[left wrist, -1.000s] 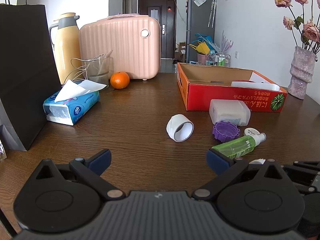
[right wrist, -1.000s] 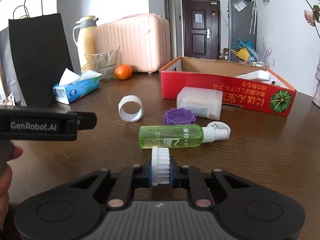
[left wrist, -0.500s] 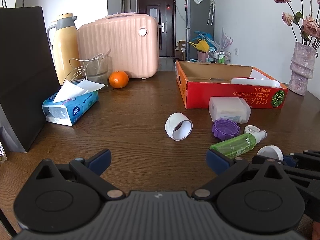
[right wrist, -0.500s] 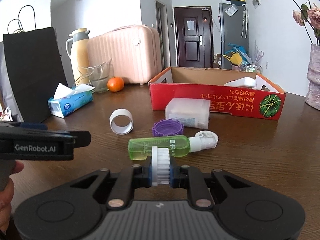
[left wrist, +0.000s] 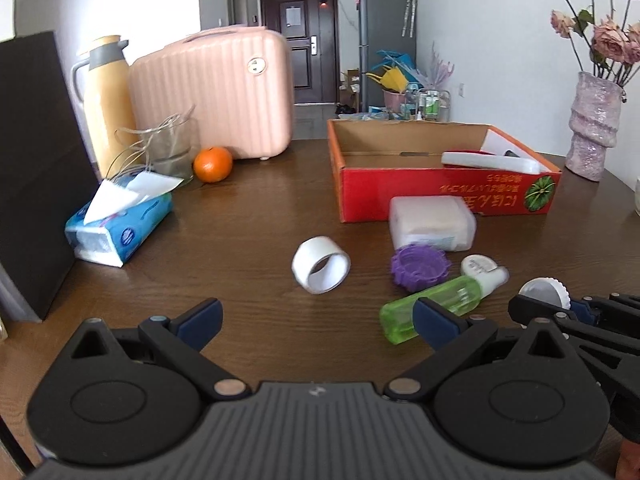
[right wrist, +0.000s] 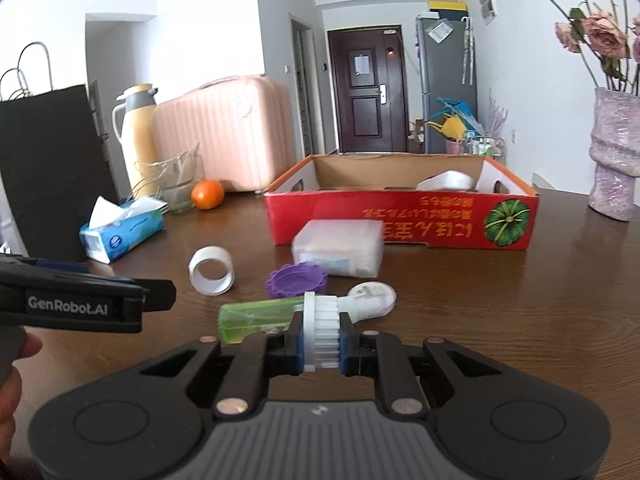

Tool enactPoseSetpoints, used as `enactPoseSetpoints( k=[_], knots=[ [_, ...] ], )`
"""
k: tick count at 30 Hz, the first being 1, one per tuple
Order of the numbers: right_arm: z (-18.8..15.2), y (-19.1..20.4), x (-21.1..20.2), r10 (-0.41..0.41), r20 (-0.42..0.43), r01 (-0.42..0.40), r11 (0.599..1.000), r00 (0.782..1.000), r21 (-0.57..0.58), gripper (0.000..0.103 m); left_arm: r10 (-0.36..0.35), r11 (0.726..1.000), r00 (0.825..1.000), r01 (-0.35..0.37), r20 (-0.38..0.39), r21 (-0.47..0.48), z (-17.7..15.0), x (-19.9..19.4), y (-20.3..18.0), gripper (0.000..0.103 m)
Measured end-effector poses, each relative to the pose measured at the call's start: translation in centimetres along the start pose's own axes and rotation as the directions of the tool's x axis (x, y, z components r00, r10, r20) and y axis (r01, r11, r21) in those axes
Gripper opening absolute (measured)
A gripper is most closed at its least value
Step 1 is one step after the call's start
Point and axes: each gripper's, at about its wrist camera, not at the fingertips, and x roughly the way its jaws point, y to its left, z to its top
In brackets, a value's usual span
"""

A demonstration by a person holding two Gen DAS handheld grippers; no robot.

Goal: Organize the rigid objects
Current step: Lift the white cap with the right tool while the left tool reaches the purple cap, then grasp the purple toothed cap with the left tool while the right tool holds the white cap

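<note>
Your right hand-held gripper [right wrist: 321, 340], clamped on the white ribbed plastic cap [right wrist: 320, 334], has lifted it off the bench [right wrist: 500, 320] toward the red cardboard box [right wrist: 400, 216] at twelve o'clock, while your left hand-held gripper [left wrist: 316, 316] stays apart and empty.

Rigid items scattered ahead of the tool, red box [right wrist: 400, 216] beyond

White ribbed cap [right wrist: 320, 332] on edge, clamped at the tool's tips; green bottle [right wrist: 256, 316] lying on its side just past them; purple lid [right wrist: 296, 280] flat behind it; white tape roll [right wrist: 211, 270] ahead-left; translucent case [right wrist: 338, 246] touching the open box, which holds a white item.
</note>
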Motion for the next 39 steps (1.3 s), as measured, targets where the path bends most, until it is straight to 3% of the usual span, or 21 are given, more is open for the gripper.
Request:
enactPoseSetpoints(
  k=[9,19,27,37,39],
  knots=[
    [0.4,-3.4,-0.6,-0.053,0.028,0.052,0.998,0.998,0.041,0.015,0.0,0.998,1.0,0.001,-0.007,0.06,2.3,1.1,-4.0,0.103],
    [0.8,-6.6,-0.8,-0.111,0.046,0.107,0.991,0.993,0.077,0.015,0.019,0.999,0.996,-0.015,-0.089,0.042,4.4,5.0,-6.9,0.103],
    [0.7,-7.7,-0.7,-0.138,0.043,0.133,0.987,0.99,0.091,0.015,0.018,1.0,0.982,-0.02,-0.186,-0.007,5.3,8.7,-7.5,0.103],
    [0.4,-7.9,-0.1,-0.163,0.022,0.16,0.982,0.986,0.095,0.015,0.013,0.999,0.967,-0.021,-0.253,-0.03,5.4,11.9,-7.6,0.103],
    [0.4,-7.8,0.0,-0.165,0.019,0.162,0.982,0.986,0.092,0.015,0.01,0.999,0.967,-0.019,-0.256,-0.033,5.2,12.5,-7.7,0.099]
  ],
)
